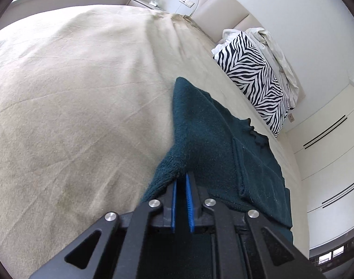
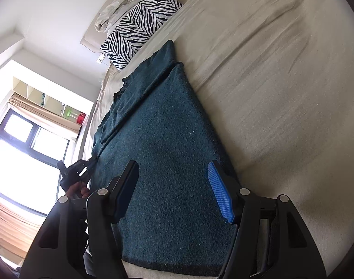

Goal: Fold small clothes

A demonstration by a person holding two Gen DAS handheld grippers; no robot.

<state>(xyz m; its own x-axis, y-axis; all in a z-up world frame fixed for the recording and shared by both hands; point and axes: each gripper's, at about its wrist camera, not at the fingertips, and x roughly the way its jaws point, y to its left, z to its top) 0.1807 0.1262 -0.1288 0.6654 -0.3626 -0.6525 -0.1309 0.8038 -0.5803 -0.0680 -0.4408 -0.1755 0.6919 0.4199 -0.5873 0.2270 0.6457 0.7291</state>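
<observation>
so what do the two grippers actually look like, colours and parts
Both share one design: black, angular plastic linkage arms with triangular cut-outs, joined by round silver pivot bolts. The left gripper has two narrow fingers faced with ribbed blue pads. On the right gripper, one textured blue pad shows clearly, while the other finger looks dark from behind. No cables or sleeves are visible on them.

Dark teal knit garment (image 2: 160, 153) is seen mid-frame on beige bedspread (image 1: 72, 104). Black-and-white zebra pattern is shown on pillow (image 1: 253, 76), upper right. Blue pads (image 2: 220, 195) are seen on black gripper fingers.
</observation>
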